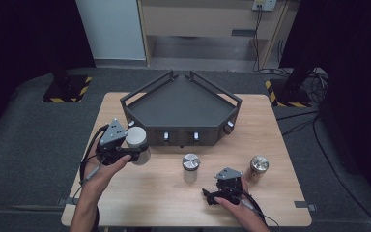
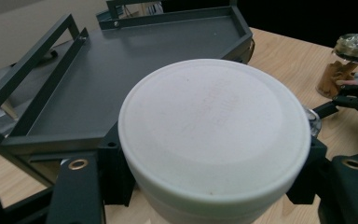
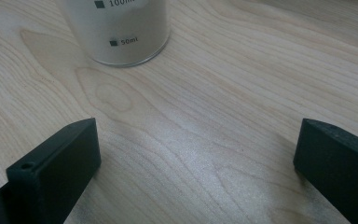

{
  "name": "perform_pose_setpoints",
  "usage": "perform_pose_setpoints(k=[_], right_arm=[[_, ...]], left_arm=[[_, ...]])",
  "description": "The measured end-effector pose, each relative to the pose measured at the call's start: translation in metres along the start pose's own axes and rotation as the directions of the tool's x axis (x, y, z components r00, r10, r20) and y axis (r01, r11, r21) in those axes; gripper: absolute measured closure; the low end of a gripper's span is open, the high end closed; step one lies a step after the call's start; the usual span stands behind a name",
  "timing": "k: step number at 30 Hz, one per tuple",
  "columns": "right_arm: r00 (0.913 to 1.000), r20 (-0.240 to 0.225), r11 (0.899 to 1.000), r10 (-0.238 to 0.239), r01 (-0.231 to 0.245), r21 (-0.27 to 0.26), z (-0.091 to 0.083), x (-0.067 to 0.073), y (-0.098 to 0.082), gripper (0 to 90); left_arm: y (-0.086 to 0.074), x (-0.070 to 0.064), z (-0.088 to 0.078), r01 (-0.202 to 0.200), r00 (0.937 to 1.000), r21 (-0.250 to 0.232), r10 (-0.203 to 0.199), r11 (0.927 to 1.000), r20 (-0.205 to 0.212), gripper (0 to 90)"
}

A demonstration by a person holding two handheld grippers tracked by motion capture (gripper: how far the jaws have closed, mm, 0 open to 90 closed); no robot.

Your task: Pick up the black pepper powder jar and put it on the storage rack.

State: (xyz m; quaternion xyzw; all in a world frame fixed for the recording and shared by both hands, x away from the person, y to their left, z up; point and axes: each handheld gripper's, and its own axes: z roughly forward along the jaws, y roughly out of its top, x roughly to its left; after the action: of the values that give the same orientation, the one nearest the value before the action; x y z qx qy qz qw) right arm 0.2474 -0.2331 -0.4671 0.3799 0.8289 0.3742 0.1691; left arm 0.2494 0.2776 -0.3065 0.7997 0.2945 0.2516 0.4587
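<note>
High view: left gripper holds a white-lidded jar, its fingers clamped on the jar's sides, just off the front left corner of the dark angular tray on the wooden counter. Right gripper sits low near the counter's front edge, fingers apart with nothing between them. A metal-lidded jar stands just beyond it; a second jar with brown contents stands to its right.

Left gripper view: white-lidded jar sits gripped between the fingers, lid facing the camera, tray directly behind. Brown-filled jar stands far right.

Right gripper view: fingers stand wide apart over bare counter, gripping nothing. Base of the metal-lidded jar, marked with volume graduations, stands ahead, clear of the fingers.
</note>
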Motion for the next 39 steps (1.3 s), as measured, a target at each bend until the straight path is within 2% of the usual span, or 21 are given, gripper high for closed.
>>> perform_pose_setpoints(k=[8, 14, 26, 28, 39], right_arm=[[1.0000, 0.000, 1.000, 0.000, 0.000, 0.000, 0.000, 0.000, 0.000, 0.5], [1.0000, 0.000, 1.000, 0.000, 0.000, 0.000, 0.000, 0.000, 0.000, 0.5], [1.0000, 0.000, 1.000, 0.000, 0.000, 0.000, 0.000, 0.000, 0.000, 0.5], [1.0000, 0.000, 1.000, 0.000, 0.000, 0.000, 0.000, 0.000, 0.000, 0.5], [1.0000, 0.000, 1.000, 0.000, 0.000, 0.000, 0.000, 0.000, 0.000, 0.5]], left_arm=[[0.014, 0.007, 0.007, -0.013, 0.9996, -0.009, 0.013, 0.9999, 0.027, 32.6], [0.018, 0.018, 0.011, 0.000, 0.9987, -0.020, 0.001, 0.9998, 0.052, 32.6], [0.040, 0.036, 0.004, -0.012, 0.9986, -0.023, 0.013, 0.9997, 0.051, 32.6], [0.042, 0.038, 0.004, -0.007, 0.9985, -0.032, 0.009, 0.9995, 0.054, 32.6], [0.058, 0.049, 0.009, -0.033, 0.9974, -0.046, 0.036, 0.9984, 0.063, 32.6]])
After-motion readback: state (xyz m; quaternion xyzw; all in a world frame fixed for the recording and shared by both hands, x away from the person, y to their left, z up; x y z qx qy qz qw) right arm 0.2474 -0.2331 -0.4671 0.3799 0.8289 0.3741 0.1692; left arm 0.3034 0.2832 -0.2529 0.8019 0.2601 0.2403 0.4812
